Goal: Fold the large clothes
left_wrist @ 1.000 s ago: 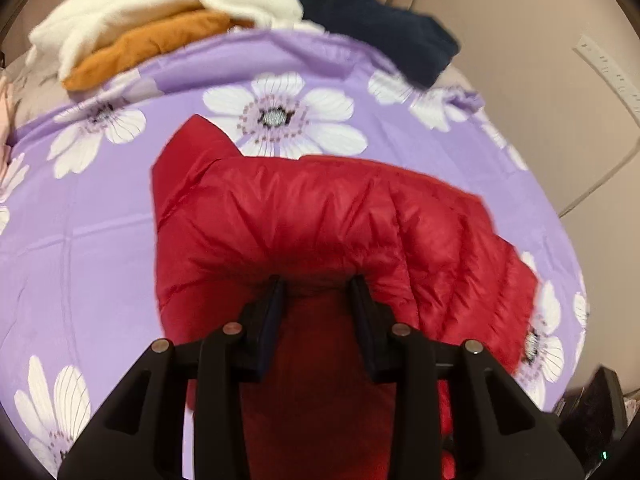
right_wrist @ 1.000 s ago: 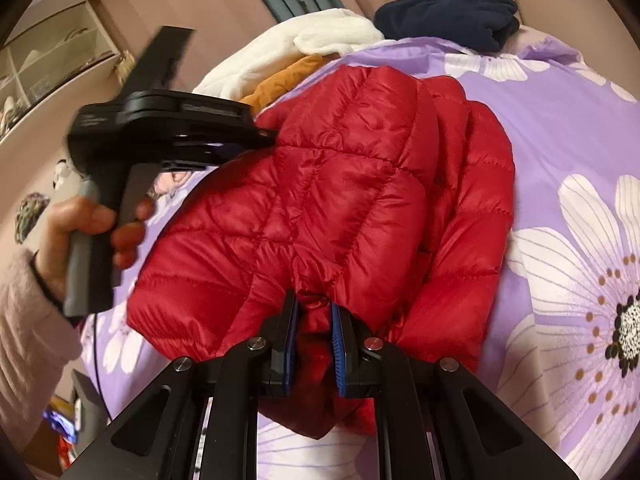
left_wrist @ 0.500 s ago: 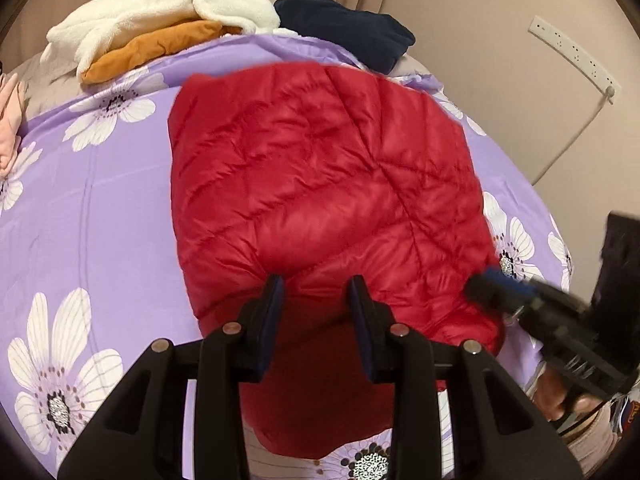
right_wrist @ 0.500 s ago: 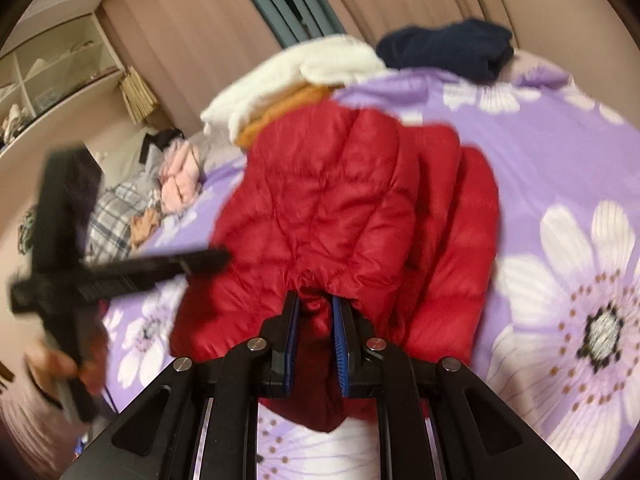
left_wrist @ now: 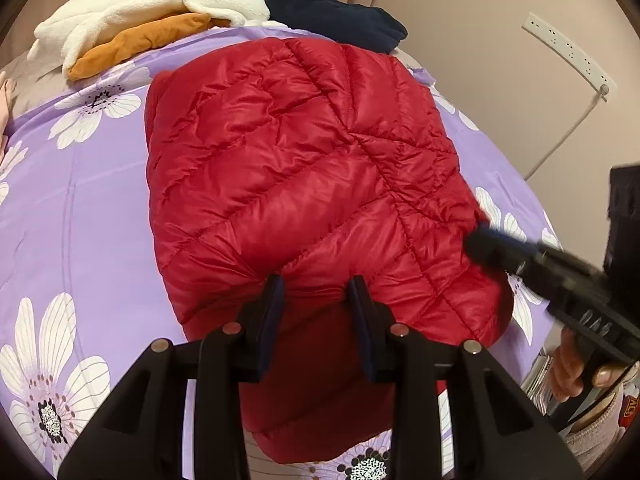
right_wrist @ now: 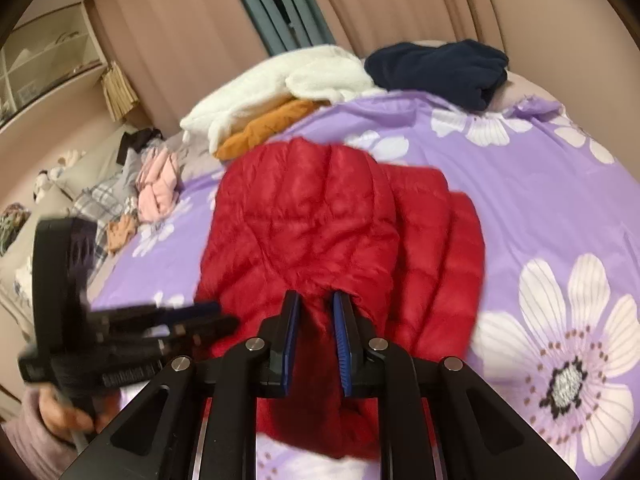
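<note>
On the purple floral bedspread [left_wrist: 92,216], both grippers' parted fingers [left_wrist: 272,312] [right_wrist: 290,332] straddle the red jacket's [left_wrist: 304,168] edge.

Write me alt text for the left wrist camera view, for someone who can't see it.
A folded red puffer jacket lies on a purple flowered bedspread, its near edge between the open fingers of the left gripper. The right gripper reaches in from the right at the jacket's edge. White, orange and navy clothes are piled beyond it.

Left tongs [right_wrist: 208,318], perhaps motion-blurred.
</note>
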A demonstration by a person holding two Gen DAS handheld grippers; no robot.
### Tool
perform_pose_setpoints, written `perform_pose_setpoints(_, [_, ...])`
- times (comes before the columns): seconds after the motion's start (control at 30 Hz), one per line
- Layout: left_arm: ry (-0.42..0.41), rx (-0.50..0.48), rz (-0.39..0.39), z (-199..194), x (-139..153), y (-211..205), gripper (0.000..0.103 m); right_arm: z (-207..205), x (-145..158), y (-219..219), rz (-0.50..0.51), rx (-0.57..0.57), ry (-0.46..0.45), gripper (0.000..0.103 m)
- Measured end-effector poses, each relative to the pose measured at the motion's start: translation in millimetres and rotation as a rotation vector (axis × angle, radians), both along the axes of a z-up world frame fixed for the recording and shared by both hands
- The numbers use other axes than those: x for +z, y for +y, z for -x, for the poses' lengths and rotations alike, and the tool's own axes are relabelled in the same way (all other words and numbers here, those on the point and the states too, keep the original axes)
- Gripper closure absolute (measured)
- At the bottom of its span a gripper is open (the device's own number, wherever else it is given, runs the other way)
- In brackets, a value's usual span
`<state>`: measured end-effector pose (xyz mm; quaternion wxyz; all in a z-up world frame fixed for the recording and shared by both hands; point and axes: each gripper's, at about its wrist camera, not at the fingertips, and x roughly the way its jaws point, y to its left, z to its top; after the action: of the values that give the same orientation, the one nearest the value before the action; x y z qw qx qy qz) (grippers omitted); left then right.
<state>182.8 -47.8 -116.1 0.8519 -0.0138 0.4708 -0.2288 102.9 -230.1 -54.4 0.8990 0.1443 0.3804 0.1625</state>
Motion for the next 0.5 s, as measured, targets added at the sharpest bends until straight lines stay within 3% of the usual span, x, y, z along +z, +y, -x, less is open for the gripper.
perform_pose_setpoints(0.13, [-0.005,-0.022,-0.008,3,-4,-4,0.069,1,-34,-6,-0.017,-0.001,0.098,0.087])
perform_pose_setpoints(0.27, [0.000,-0.023,-0.015,3,-7,-6,0.069,4,-48,1,0.013,0.026,0.137,0.085])
perform_pose_setpoints(0.4, [0.000,-0.019,-0.005,5,-5,-3,0.069,21,-31,0,0.063,0.052,0.134,0.080])
perform_pose_setpoints(0.5, [0.003,-0.014,0.002,6,-4,-2,0.069,32,-4,-10,0.045,0.038,0.054,0.073])
